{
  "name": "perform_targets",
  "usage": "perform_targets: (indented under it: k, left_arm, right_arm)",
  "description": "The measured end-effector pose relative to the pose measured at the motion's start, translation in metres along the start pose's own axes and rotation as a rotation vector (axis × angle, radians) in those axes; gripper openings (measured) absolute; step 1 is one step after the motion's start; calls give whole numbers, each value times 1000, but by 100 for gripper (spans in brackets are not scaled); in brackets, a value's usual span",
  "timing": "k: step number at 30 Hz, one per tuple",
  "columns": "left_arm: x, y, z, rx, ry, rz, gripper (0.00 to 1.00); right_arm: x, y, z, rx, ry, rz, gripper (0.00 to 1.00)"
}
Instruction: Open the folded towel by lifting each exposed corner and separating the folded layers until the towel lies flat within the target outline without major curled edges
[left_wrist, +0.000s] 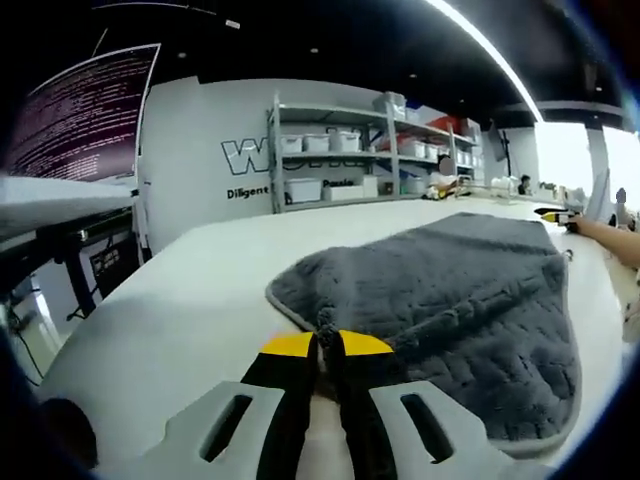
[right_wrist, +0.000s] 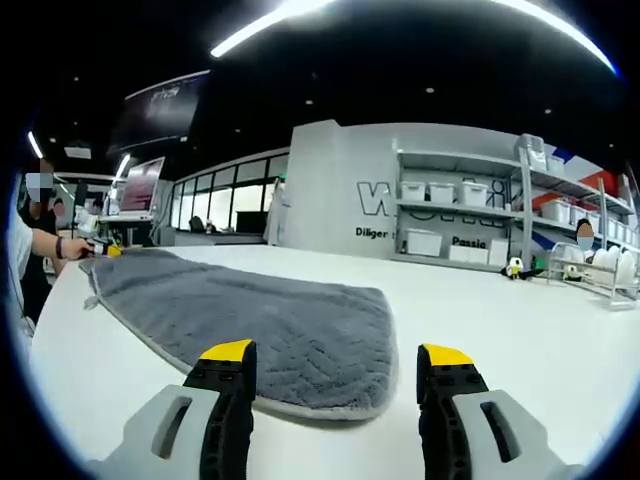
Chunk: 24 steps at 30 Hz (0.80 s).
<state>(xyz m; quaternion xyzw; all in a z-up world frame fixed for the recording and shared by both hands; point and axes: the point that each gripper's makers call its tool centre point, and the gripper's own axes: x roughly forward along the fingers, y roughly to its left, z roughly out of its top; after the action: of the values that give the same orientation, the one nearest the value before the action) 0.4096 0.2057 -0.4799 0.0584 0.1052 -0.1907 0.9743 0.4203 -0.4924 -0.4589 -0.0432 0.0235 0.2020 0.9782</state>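
One corner of the grey towel (left_wrist: 450, 300) sits pinched between my left fingers (left_wrist: 327, 345), which are closed on its piped edge, while the cloth runs long and away across the white bench (left_wrist: 190, 300) toward the far edge. My right fingers (right_wrist: 337, 362) stand wide open and empty just short of the towel's (right_wrist: 250, 320) near rounded corner, so that hand is best placed to take it.
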Motion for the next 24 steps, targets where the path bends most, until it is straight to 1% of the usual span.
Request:
perform_targets:
  k: [3, 6, 9, 10, 13, 16, 19, 20, 21, 22, 23, 24]
  left_arm:
    - [-1, 0, -1, 1, 1, -1, 8]
    - [-1, 3, -1, 20, 0, 3, 9]
    - [-1, 6, -2, 71, 3, 14, 10]
    - [-2, 9, -4, 116, 7, 23, 11]
    - [-3, 11, -4, 146, 1, 26, 13]
    - [-8, 17, -5, 177, 2, 46, 13]
    - [-16, 10, 2, 150, -43, 2, 15]
    - [-23, 4, 4, 111, -63, -17, 16]
    - [-26, -1, 7, 91, -79, -36, 18]
    - [-37, -15, 11, 17, -108, -81, 21]
    - [-39, -18, 12, 2, -112, -90, 22]
    - [-49, -31, 15, -56, -131, -130, 23]
  right_arm:
    - [0, 0, 0, 0, 0, 1, 65]
    - [0, -1, 0, 1, -2, 2, 65]
    - [0, 0, 1, 2, -5, 5, 65]
    - [0, 0, 1, 2, -7, 6, 65]
    - [-1, 2, 2, 5, -12, 7, 65]
    - [-1, 1, 2, 3, -13, 8, 65]
    - [-1, 2, 2, 3, -13, 10, 65]
    - [-1, 3, 2, 4, -14, 12, 65]
    - [-1, 3, 2, 4, -15, 13, 65]
    - [-1, 3, 3, 4, -16, 13, 65]
    - [-1, 3, 3, 5, -17, 13, 65]
    - [0, 2, 3, 6, -17, 12, 65]
